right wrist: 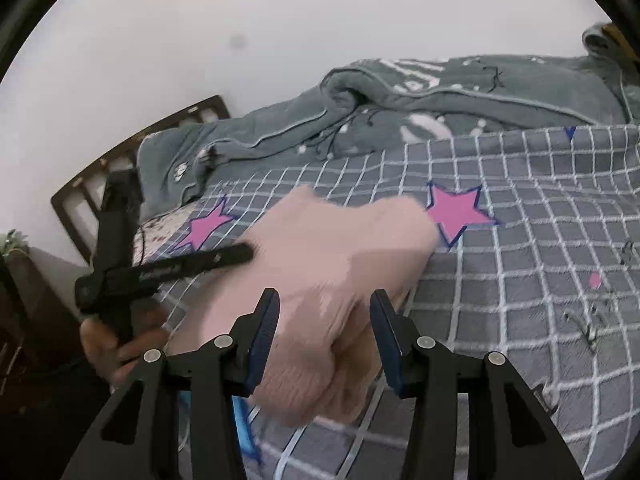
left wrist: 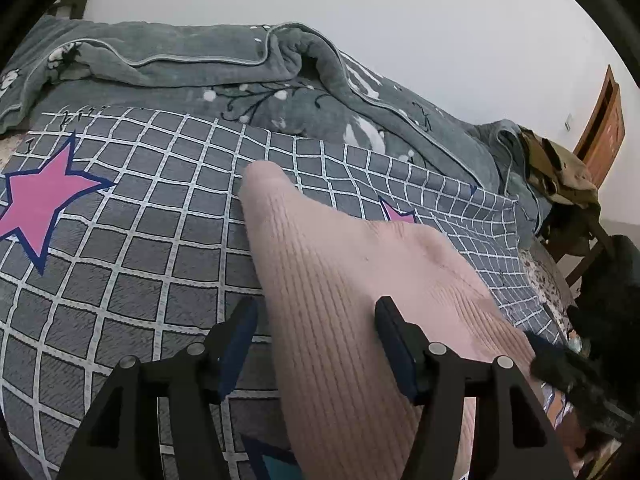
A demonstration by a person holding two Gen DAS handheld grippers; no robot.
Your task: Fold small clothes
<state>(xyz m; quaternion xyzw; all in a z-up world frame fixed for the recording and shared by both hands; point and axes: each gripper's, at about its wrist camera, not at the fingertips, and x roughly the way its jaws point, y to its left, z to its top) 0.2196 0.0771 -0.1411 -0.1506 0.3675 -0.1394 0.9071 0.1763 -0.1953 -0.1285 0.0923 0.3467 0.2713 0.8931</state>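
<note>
A pink ribbed knit garment [left wrist: 340, 280] lay on the bed, spread over a grey checked sheet [left wrist: 140, 240] printed with pink stars [left wrist: 36, 204]. One narrow end of the garment reached toward the middle of the bed, while its wider part ran back toward the near edge, under both tools.

The left gripper [left wrist: 316, 320] hovered over that wider part with its jaws released: the two blue-padded fingers [left wrist: 240, 328] stood apart, the knit passing between them without either pad pressing on it. In the right wrist view this same tool appeared at the left, held in a person's hand [right wrist: 116, 344], its dark finger lying against the garment's edge.

The right gripper [right wrist: 324, 312] also had its jaws released, parted over a bunched fold of the pink knit [right wrist: 320, 280]; the fabric there was blurred, and neither pad gripped it.

A rumpled grey-green fleece blanket [left wrist: 180, 64] with white markings was heaped along the far edge of the bed, against a pale wall [left wrist: 360, 8]. A dark slatted headboard [right wrist: 120, 152] stood at one end of the bed. Beyond the other end, a wooden chair [left wrist: 600, 132] carried an olive-coloured cloth [left wrist: 560, 168].
</note>
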